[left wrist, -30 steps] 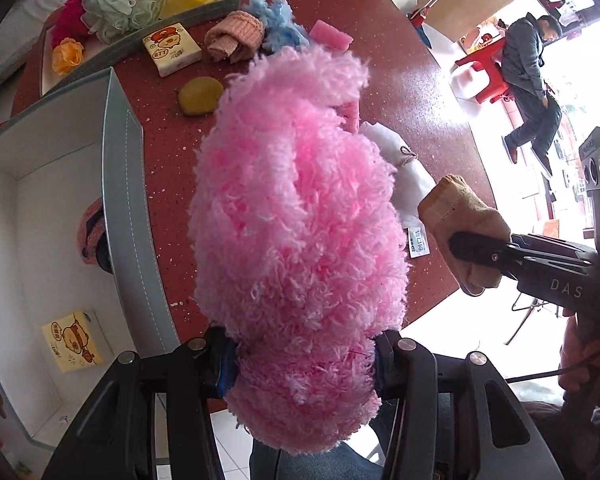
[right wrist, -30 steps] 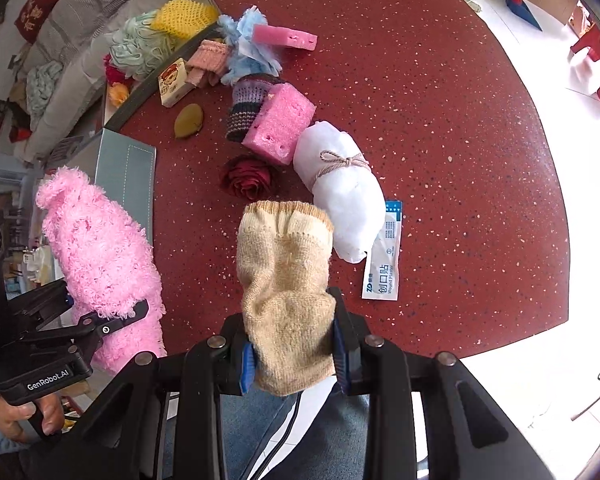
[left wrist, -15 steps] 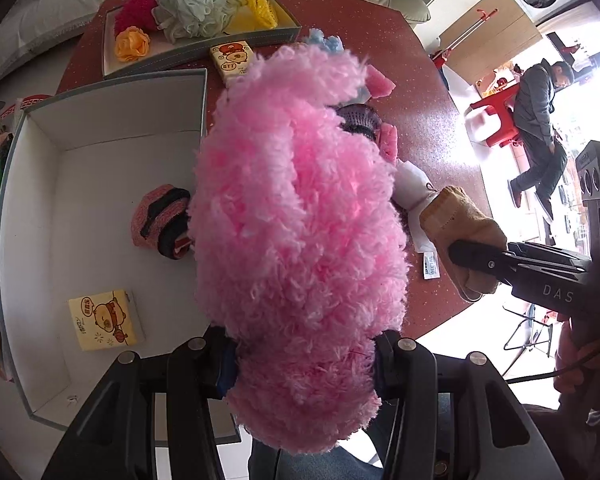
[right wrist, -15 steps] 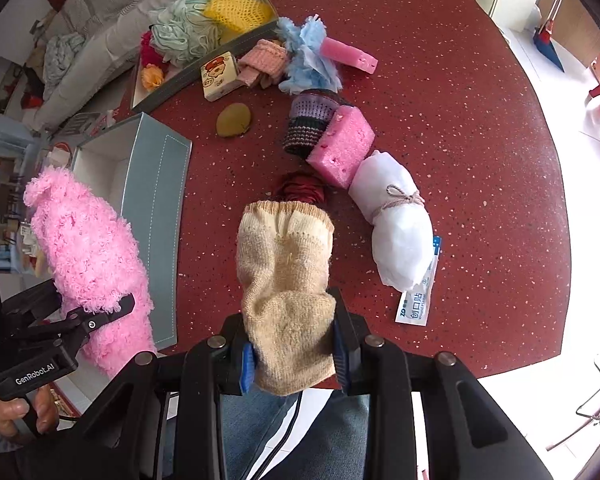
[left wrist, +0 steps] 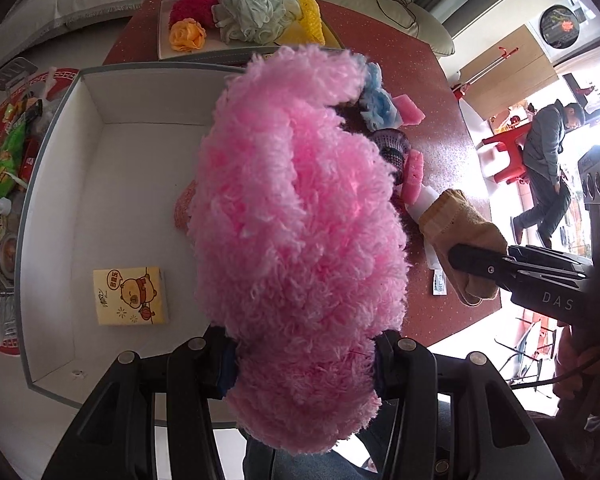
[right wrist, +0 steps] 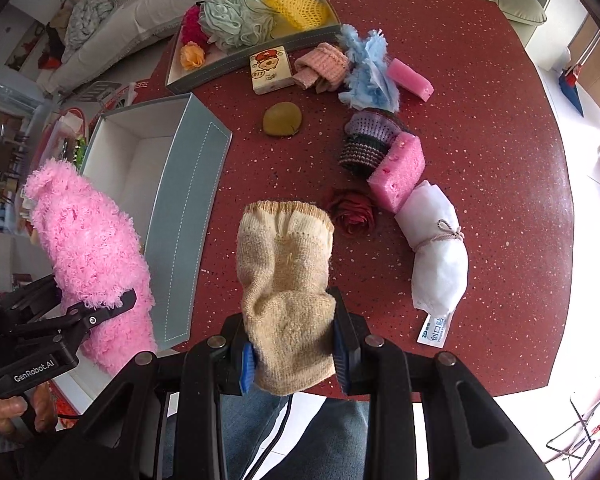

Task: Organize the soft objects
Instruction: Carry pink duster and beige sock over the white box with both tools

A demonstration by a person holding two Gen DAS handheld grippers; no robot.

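Note:
My left gripper [left wrist: 302,364] is shut on a fluffy pink sock roll [left wrist: 296,216], held above the open white-lined grey box [left wrist: 60,160]. The same pink roll [right wrist: 88,256] shows at the left of the right wrist view, over the box [right wrist: 188,208]. My right gripper [right wrist: 292,360] is shut on a beige knitted sock [right wrist: 286,280], above the red table's [right wrist: 480,120] near edge. The beige sock [left wrist: 460,240] also appears at the right in the left wrist view. Inside the box lie a yellow cartoon tissue pack [left wrist: 130,296] and a pink-striped roll, mostly hidden.
On the table lie a white tied bundle [right wrist: 436,256], pink sponges [right wrist: 398,172], a dark red rose [right wrist: 352,212], a purple knitted roll [right wrist: 366,140], blue fluff [right wrist: 368,72] and an olive lump [right wrist: 282,119]. A grey tray [right wrist: 252,56] holds puffs. A person [left wrist: 544,172] stands far off.
Both grippers moved left toward the box with their loads. The left one now hangs over the box's inside; the views have rolled, showing more of the box and tray.

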